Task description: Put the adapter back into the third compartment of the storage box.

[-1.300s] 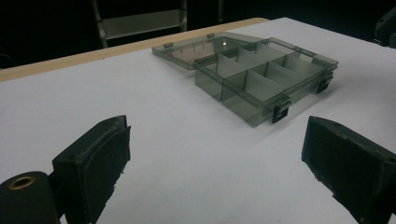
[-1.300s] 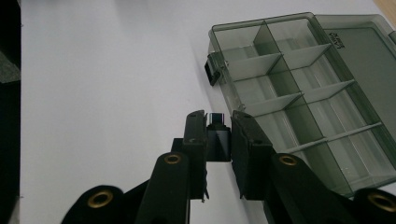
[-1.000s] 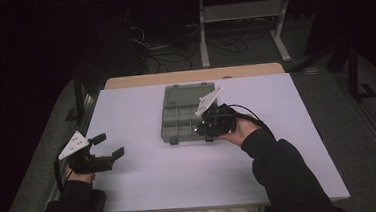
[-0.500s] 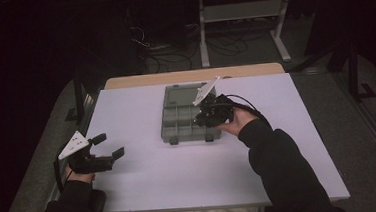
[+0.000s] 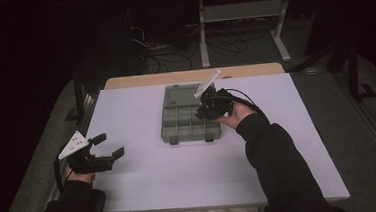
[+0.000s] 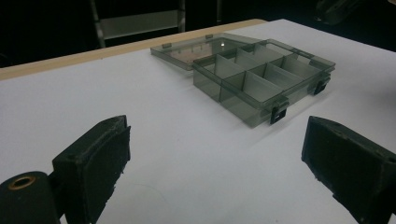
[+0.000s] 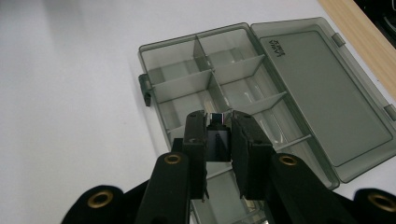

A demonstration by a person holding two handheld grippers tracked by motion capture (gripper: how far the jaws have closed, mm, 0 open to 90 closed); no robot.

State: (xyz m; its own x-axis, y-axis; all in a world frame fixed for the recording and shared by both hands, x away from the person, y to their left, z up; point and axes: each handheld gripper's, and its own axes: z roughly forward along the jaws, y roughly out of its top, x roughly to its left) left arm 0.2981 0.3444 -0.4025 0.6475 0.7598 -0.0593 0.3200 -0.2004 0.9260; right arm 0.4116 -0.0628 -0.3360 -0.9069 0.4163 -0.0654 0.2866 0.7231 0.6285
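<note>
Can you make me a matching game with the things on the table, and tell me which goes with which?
Things:
1. left hand-held gripper
2. right hand-held gripper
3. compartment box
4. box lid

States:
A. folded back flat on the table
B. clamped on a small dark block
C. grey and see-through, split by dividers, all visible sections bare
D. jaws wide apart with nothing between them, near the table's left edge

Pairs: 1-D, 2-B, 3-C, 4-A
</note>
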